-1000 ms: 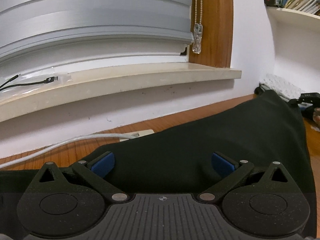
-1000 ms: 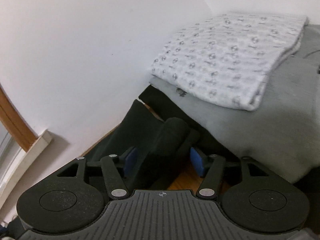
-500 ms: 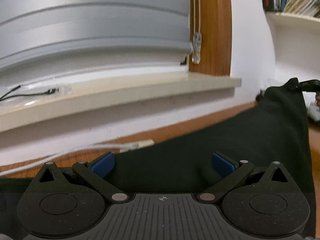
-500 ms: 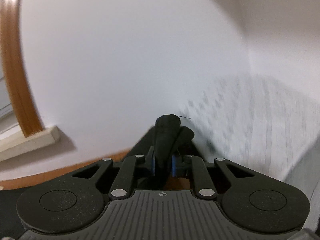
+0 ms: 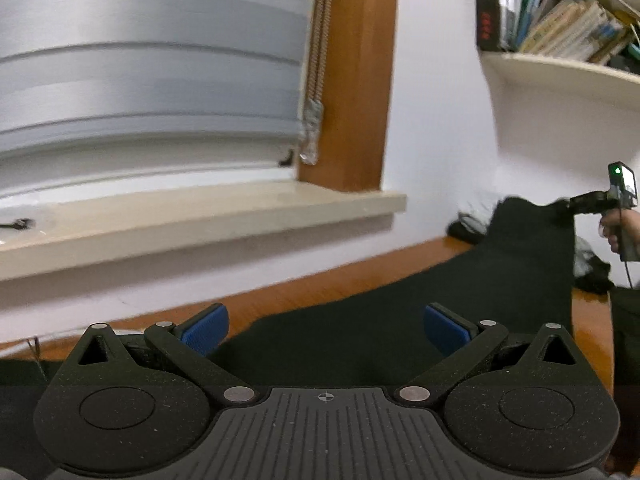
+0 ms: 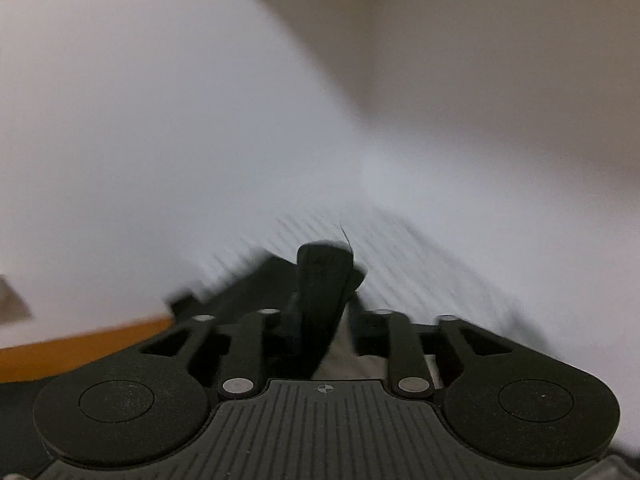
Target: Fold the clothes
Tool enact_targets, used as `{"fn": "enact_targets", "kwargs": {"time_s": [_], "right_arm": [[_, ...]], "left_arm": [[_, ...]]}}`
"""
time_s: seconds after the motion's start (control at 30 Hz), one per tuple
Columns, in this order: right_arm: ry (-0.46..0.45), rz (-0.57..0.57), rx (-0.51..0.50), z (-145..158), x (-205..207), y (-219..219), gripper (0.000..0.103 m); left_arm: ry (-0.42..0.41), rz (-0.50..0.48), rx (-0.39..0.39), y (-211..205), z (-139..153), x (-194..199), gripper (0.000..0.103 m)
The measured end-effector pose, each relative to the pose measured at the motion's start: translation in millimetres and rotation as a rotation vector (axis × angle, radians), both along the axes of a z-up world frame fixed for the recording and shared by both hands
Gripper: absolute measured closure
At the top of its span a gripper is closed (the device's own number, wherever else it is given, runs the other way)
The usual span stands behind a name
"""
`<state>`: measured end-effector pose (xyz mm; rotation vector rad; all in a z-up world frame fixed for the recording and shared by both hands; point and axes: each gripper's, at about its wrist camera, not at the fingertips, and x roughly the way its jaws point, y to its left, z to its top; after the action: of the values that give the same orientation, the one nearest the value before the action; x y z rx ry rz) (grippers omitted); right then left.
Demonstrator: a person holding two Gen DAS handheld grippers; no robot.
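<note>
A black garment lies across the wooden table. My left gripper hovers low over its near part, blue pads wide apart, open, nothing pinched. At the far right, my right gripper, in a person's hand, holds the garment's far corner raised off the table. In the right wrist view a bunched fold of the garment sticks up between the right gripper's fingers. Its jaws are opening slightly, but the cloth hangs from them, still gripped; the pads are hidden by it.
A window sill and grey blind run along the wall behind the table. A bookshelf hangs at the upper right. A blurred white patterned folded cloth lies beyond the right gripper, near the white wall corner.
The right gripper closed on the garment's far corner and lifted it off the table. The left gripper stayed open and rose a little, shifting sideways over the cloth.
</note>
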<state>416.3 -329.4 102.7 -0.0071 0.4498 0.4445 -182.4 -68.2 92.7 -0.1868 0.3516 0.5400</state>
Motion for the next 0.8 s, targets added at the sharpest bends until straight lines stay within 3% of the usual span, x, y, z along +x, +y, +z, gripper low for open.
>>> {"fn": "enact_targets", "kwargs": {"time_s": [0.17,0.3,0.53,0.7,0.8], "right_arm": [[0.074,-0.008,0.196,-21.6,4.8,-44.6,0.062],[0.092,-0.009,0.195,-34.9,6.8,-45.0,0.063],[0.119,-0.005,0.225,-54.0,6.9,-48.6,0.065],[0.135,0.061,0.319,-55.3,6.7,-51.0,0.086],[0.113,0.120,0.339,-49.4,3.2,-45.0,0.088]], "left_arm": [[0.019,-0.023,-0.047,7.5,-22.0,11.0,0.000],[-0.019,-0.011,-0.128,20.1,-26.0,4.0,0.000],[-0.027,-0.002,-0.166,27.0,-27.2,2.0,0.000],[-0.016,0.000,-0.163,26.1,-26.8,2.1,0.000],[-0.015,0.001,-0.164,26.2,-27.0,2.1,0.000]]}}
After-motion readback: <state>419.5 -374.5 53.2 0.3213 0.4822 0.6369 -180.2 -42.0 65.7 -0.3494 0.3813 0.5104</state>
